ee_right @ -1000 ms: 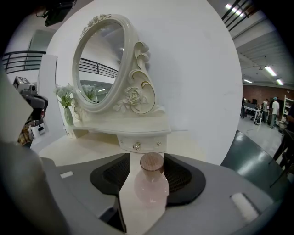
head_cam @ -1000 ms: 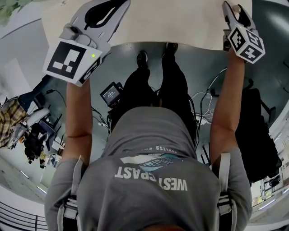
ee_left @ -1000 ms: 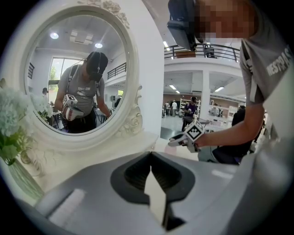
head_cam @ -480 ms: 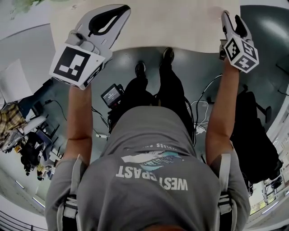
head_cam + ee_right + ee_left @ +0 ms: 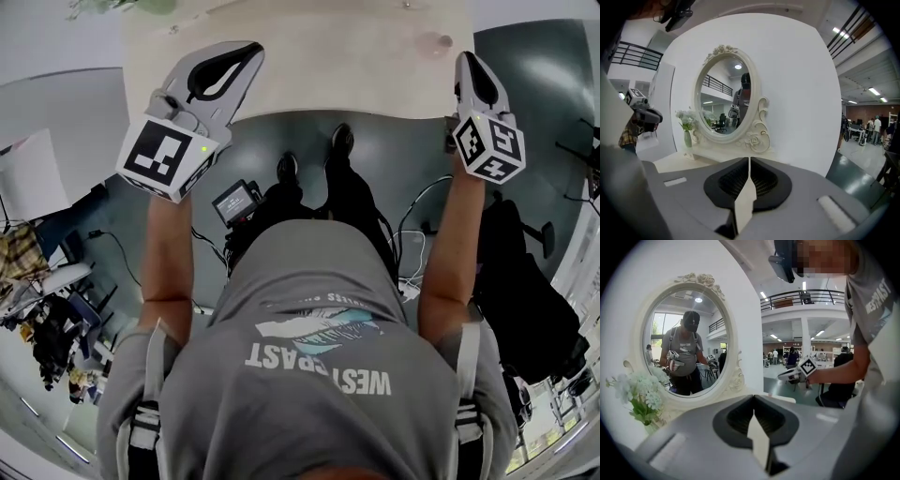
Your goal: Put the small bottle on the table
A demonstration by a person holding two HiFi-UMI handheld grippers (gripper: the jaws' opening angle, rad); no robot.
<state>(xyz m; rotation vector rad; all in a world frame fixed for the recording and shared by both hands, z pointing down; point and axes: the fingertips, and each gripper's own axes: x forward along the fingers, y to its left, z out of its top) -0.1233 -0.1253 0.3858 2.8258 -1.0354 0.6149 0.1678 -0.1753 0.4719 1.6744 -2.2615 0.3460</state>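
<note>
Two claws hover at the near edge of the pale worktop (image 5: 356, 66): the left claw (image 5: 753, 399) toward its left end, the right claw (image 5: 749, 161) at its right corner. The left jaws are together and empty. The right jaws have just been closing and now meet, with nothing between them. At the far edge stand an oval mirror (image 5: 726, 98) and, just beside it, a vase of flowers (image 5: 687, 136). Where the small bottle is, I cannot tell.

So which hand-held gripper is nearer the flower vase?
Left: the left hand-held gripper is just right of the flower vase. The right hand-held gripper, jaws just closed empty, is farther right.
</note>
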